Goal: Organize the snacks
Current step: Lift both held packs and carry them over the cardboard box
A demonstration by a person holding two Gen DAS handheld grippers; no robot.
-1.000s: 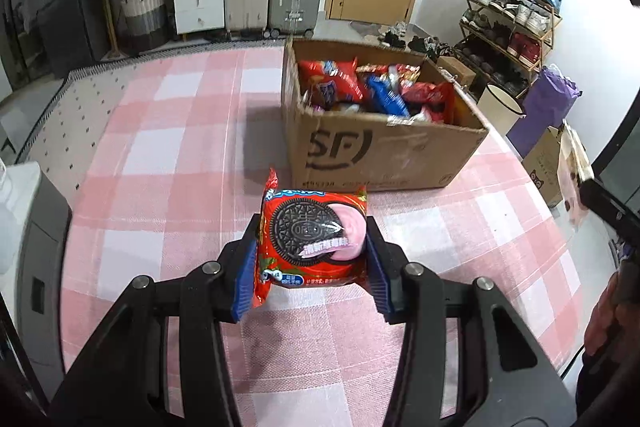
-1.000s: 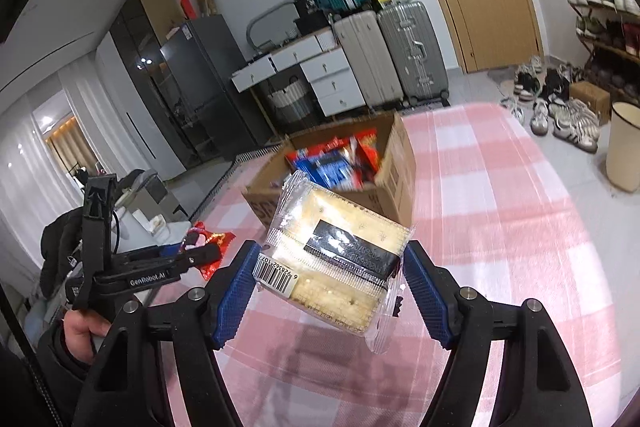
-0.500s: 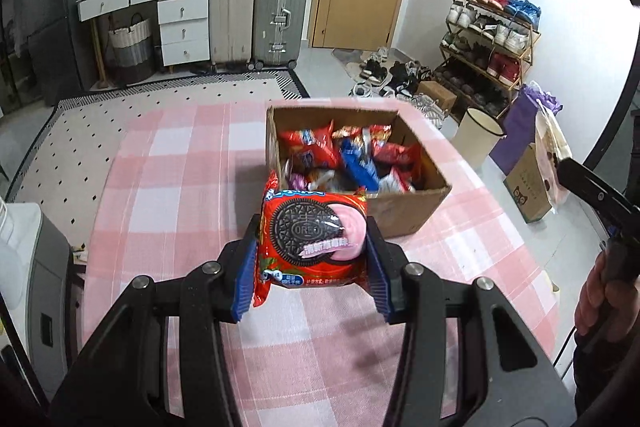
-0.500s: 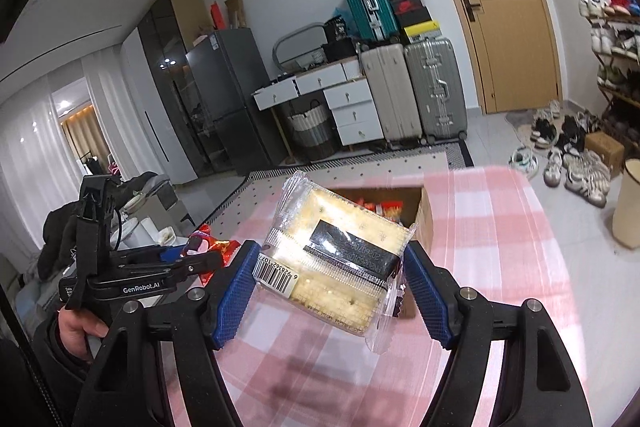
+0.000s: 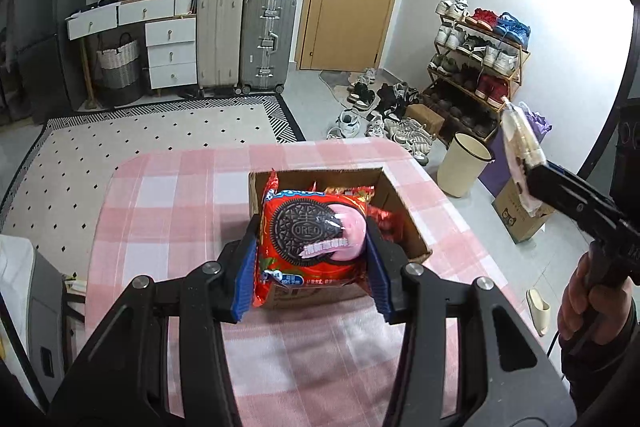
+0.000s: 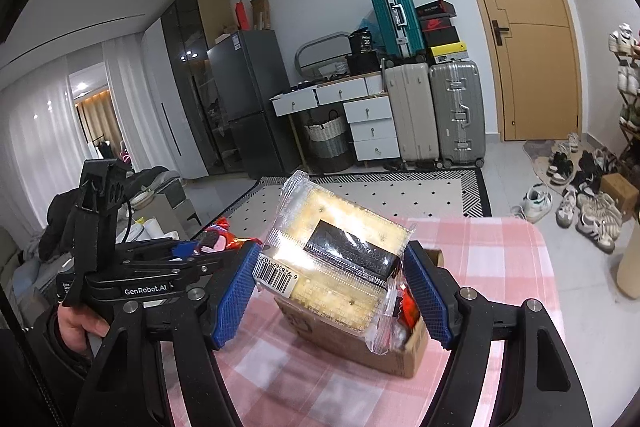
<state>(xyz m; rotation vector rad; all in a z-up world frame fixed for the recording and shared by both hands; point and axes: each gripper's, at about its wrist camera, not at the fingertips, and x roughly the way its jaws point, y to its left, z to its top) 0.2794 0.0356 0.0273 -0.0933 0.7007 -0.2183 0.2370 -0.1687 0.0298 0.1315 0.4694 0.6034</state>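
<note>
L: my left claw (image 5: 312, 259) clamps the red Oreo pack (image 5: 310, 245) by its sides, above the table (image 5: 160, 211) | R: my right claw (image 6: 330, 287) grips the clear cracker pack (image 6: 336, 259), tilted | both packs held over the open cardboard box (image 5: 404, 223) of snacks; box sits on the pink-checked cloth

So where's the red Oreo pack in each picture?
Left wrist view: the Oreo pack sits centre, clamped in the left gripper.
Right wrist view: only its red edge peeks out, left of middle.
Shared landmark: the cardboard box.
</note>
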